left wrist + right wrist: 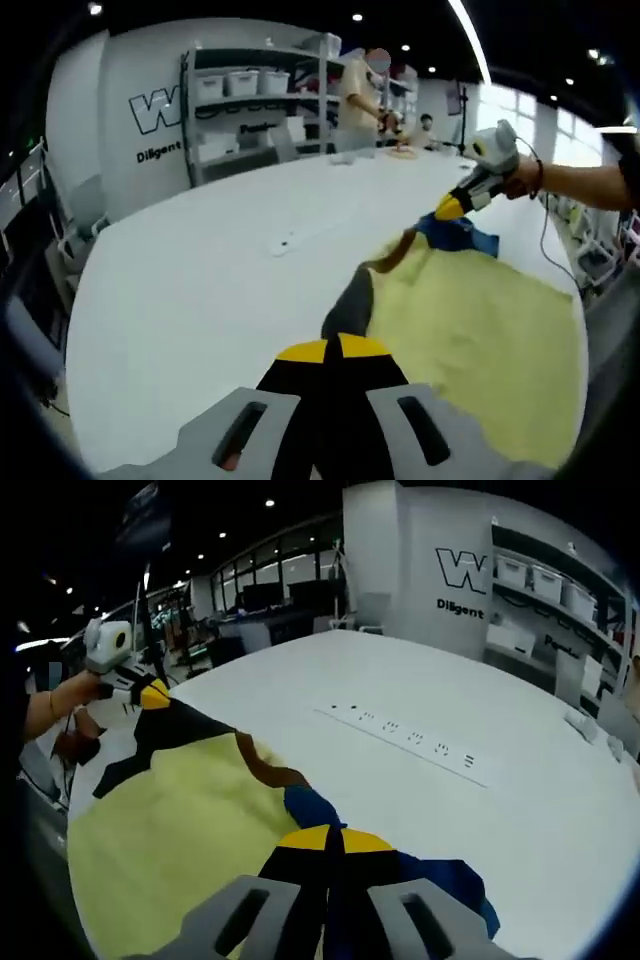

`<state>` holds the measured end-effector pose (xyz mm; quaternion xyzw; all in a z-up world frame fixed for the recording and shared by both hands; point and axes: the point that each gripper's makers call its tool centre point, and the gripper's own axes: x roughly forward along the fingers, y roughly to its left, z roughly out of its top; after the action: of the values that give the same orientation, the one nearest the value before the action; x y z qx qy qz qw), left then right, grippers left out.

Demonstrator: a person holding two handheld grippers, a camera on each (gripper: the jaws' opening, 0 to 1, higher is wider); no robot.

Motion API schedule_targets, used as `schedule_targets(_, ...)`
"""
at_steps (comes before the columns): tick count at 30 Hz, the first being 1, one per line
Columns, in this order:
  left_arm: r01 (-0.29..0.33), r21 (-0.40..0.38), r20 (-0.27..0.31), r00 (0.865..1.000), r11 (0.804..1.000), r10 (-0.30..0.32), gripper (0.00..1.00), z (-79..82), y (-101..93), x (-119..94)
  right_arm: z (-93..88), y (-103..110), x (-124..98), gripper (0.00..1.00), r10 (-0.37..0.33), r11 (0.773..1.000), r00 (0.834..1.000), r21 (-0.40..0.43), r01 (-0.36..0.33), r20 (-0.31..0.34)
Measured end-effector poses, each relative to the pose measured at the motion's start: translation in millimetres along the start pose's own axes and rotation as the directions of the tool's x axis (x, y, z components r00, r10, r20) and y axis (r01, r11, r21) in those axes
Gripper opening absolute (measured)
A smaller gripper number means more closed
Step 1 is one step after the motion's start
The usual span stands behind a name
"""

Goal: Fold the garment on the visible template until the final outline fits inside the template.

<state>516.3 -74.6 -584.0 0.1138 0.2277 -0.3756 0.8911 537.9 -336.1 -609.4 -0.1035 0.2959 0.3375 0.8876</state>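
A pale yellow garment [480, 340] with black, brown and blue patches lies spread over the near part of the white table [200, 280]. In the left gripper view, my left gripper [335, 350] is shut on the garment's black edge [350, 300]. My right gripper [450, 207], held by a hand, pinches the blue corner [465, 235] further along. In the right gripper view, my right gripper [328, 840] is shut on the blue cloth [440, 880], and the left gripper [150, 693] grips the black corner [165, 725] at the far left. The yellow cloth [170, 830] stretches between them.
A row of small sockets [410, 742] is set into the table top [450, 690]. Shelves with white bins [250, 85] stand behind the table's far end, where a person [362, 100] works. The table edge [70, 810] runs close beside the garment.
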Motion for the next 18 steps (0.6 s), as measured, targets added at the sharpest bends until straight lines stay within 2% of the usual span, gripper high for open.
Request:
schedule_targets(3,0.046,0.059,0.018,0.999,0.997,-0.047,0.04,-4.2,-16.6,-4.8,-9.8,10.5,-12.0,0.00,0.013,1.000,1.000,-0.014,-0.013,0.020)
schedule_targets(7,0.128,0.074,0.013,0.991,0.989,-0.130,0.04,-21.6,-44.1,-12.1,-28.8,24.7,-25.1,0.00,0.037,0.999,0.999,-0.026,-0.036,0.028)
schedule_targets(11,0.155,0.079,-0.043,0.987,0.985,-0.152,0.04,-45.1,-54.8,-16.0,-49.7,30.8,-33.1,0.00,0.042,0.999,0.999,0.010,-0.042,0.013)
schedule_targets(17,0.188,0.115,-0.092,0.980,0.975,-0.178,0.04,-65.1,-66.3,-21.3,-78.9,34.9,-34.9,0.00,0.039,0.998,0.999,0.056,-0.038,-0.021)
schedule_targets(18,0.194,0.118,-0.101,0.978,0.974,-0.183,0.04,-68.5,-68.9,-22.0,-85.8,35.2,-33.9,0.00,0.034,0.998,0.999,0.059,-0.032,-0.042)
